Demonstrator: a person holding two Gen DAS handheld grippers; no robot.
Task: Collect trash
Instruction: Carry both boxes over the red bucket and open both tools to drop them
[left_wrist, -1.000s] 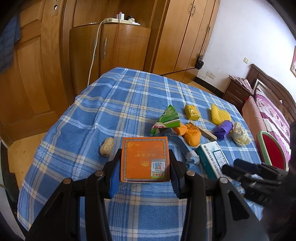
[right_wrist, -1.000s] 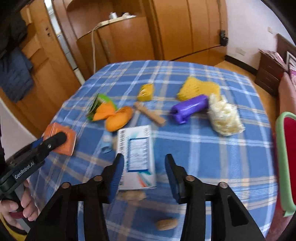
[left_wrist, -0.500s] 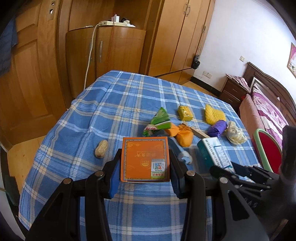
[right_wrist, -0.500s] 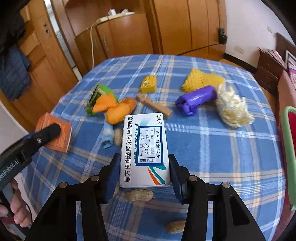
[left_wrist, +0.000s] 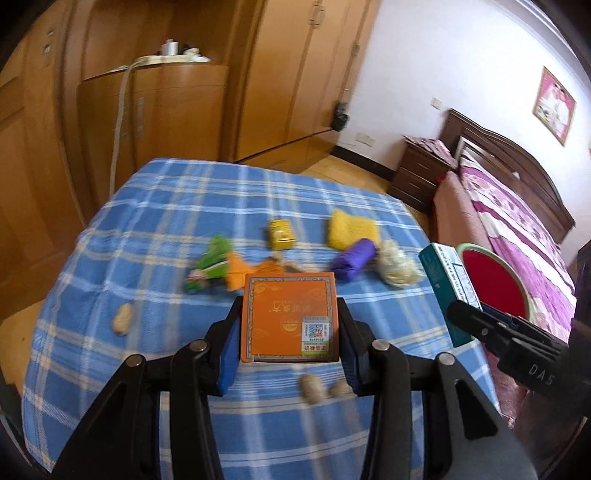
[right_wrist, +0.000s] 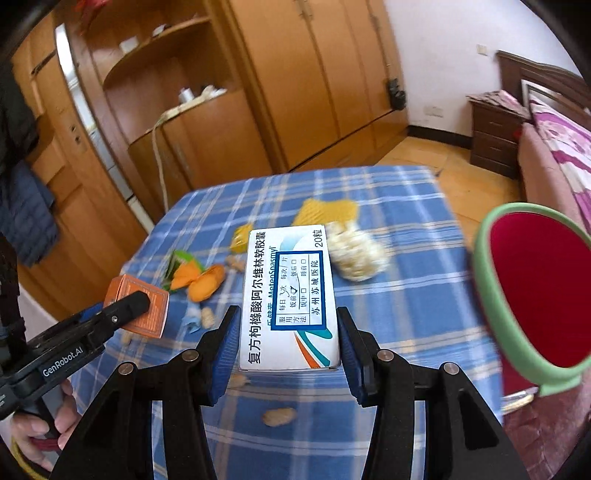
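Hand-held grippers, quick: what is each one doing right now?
Left hand-held gripper: closed on the orange box.
Right hand-held gripper: closed on the white medicine box.

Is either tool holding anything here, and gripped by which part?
Both are. The left tool clamps the orange box by its two side edges; the right tool clamps the white medicine box by its long sides.

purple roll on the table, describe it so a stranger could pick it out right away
On the blue plaid tablecloth, look at the far right cluster of trash. The purple roll lies between a yellow knitted pad and a pale shredded wad. It is the only purple item.
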